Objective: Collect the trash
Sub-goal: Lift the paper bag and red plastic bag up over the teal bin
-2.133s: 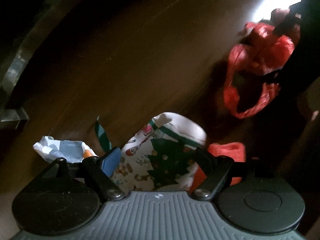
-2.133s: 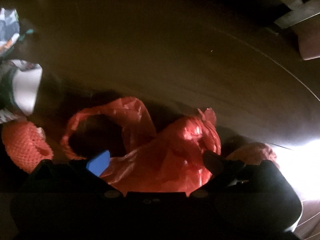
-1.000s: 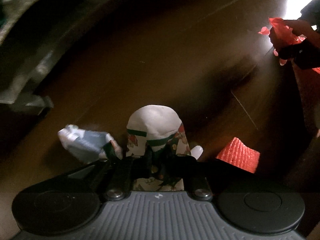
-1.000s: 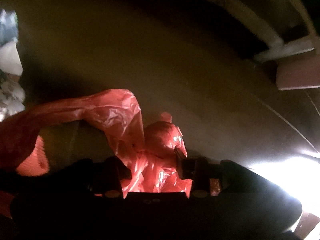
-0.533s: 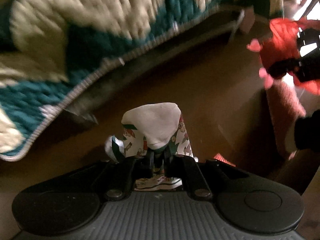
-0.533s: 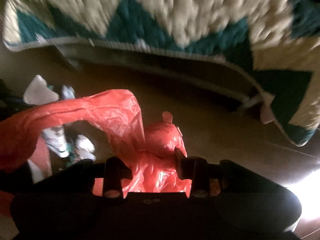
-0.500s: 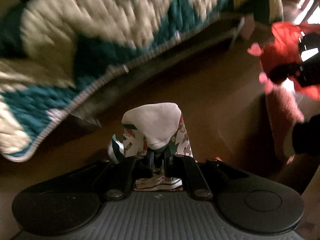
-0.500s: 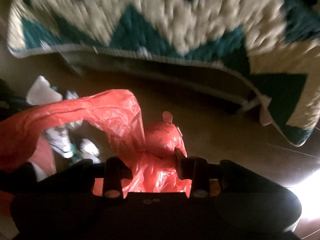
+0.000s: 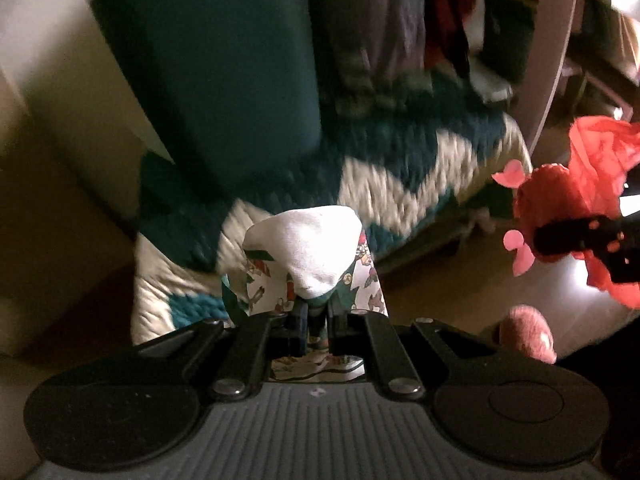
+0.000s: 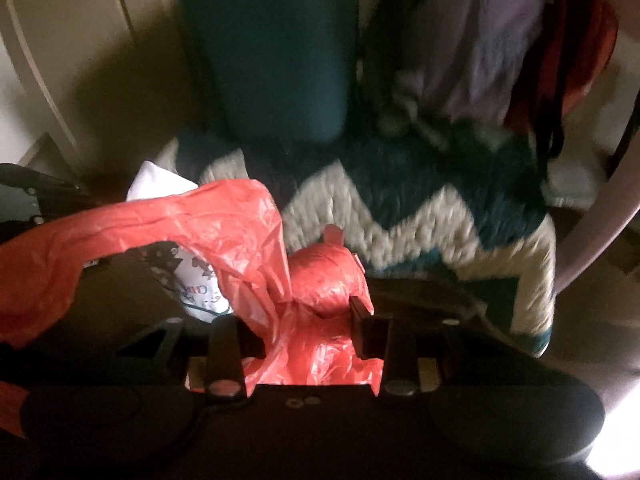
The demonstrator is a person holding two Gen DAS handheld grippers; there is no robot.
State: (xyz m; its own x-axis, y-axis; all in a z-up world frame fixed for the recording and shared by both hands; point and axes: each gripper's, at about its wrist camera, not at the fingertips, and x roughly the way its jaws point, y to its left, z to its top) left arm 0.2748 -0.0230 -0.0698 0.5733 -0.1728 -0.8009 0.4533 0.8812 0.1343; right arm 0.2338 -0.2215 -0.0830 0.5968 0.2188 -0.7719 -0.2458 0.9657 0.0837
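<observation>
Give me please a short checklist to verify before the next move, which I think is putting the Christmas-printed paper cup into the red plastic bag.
1. Left gripper shut on the crumpled Christmas-printed paper cup: ok.
2. Right gripper shut on the thin red plastic bag: ok, bunched plastic fills the jaws.
3. Bag mouth open towards the cup: cannot tell; only a stretched handle loop shows.
4. Cup beside the bag: ok; it shows just behind the loop in the right wrist view.
5. Both loads above the teal-and-cream zigzag quilt: ok.
6. More trash left on the floor: cannot tell.
</observation>
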